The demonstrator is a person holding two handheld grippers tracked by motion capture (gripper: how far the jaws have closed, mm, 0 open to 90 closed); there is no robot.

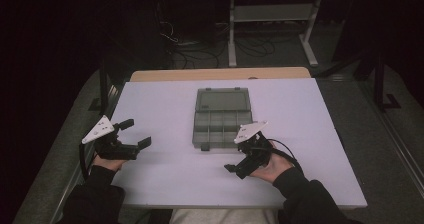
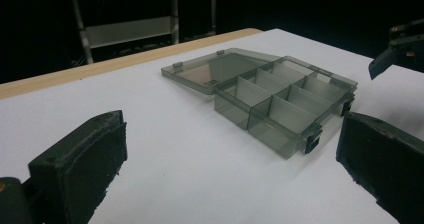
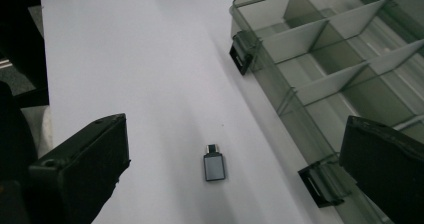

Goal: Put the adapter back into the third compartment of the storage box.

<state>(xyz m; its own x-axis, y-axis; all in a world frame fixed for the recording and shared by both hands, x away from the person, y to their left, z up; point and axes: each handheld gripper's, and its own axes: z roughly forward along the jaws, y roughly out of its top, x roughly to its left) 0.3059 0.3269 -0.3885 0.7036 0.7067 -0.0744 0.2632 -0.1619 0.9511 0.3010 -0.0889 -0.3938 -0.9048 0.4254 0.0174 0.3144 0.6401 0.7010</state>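
A smoky clear compartment box [image 1: 221, 118] lies open mid-table, its lid folded flat behind it and its compartments empty as far as I can see. A small grey adapter plug [image 3: 214, 164] lies flat on the white board beside the box's latched front wall [image 3: 280, 91]. My right gripper [image 3: 235, 169] hovers over it, open, jaws wide on either side and touching nothing. In the high view the right gripper [image 1: 238, 156] is by the box's front right corner. My left gripper [image 1: 136, 133] rests at the table's left, open and empty, aimed at the box [image 2: 270, 96].
The white board [image 1: 165, 179] lies on a wooden table whose far edge [image 1: 220, 74] shows behind it. Two black latches [image 3: 241, 51] stick out from the box front. Desk legs and cables [image 1: 200, 46] stand on the dark floor beyond.
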